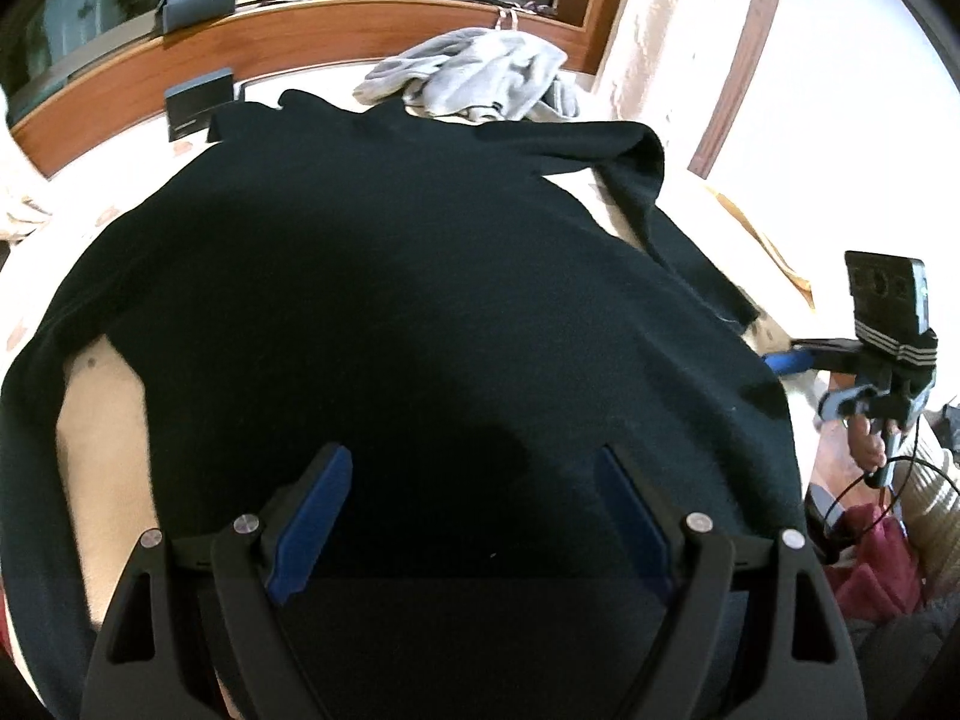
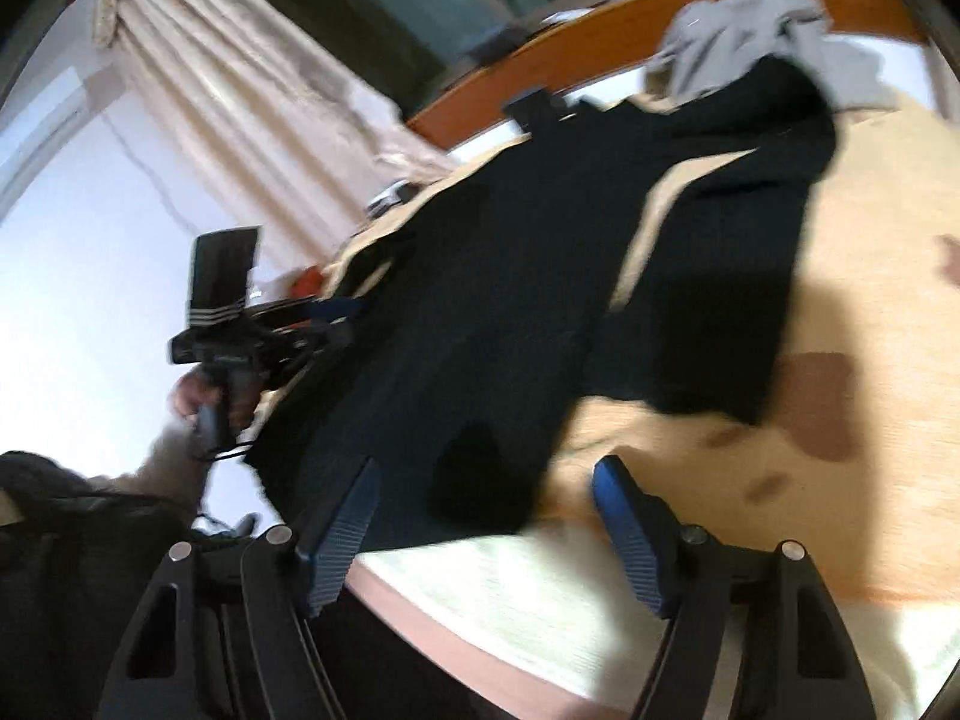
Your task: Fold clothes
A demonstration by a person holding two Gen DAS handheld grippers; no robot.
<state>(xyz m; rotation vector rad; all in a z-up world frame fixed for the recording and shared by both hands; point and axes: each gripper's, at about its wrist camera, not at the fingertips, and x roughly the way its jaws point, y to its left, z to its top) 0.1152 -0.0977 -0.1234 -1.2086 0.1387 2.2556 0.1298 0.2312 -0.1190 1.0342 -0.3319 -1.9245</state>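
Note:
A black sweater [image 1: 420, 300] lies spread flat on the bed and fills most of the left wrist view. My left gripper [image 1: 474, 510] hovers open over its lower part, with nothing pinched between the blue pads. In the right wrist view the sweater [image 2: 510, 300] runs away from me, one sleeve laid out to the right. My right gripper [image 2: 483, 480] stands open at the bed's near edge. A corner of the hem lies between its fingers, and the pads do not press on it. That view is blurred.
A crumpled grey garment [image 1: 480, 78] lies at the far end beside the wooden sill [image 1: 300, 42]. A small black box [image 1: 198, 102] sits near the collar. Dark red cloth [image 1: 876, 564] lies off the bed on the right. A cream curtain [image 2: 240, 120] hangs to the left.

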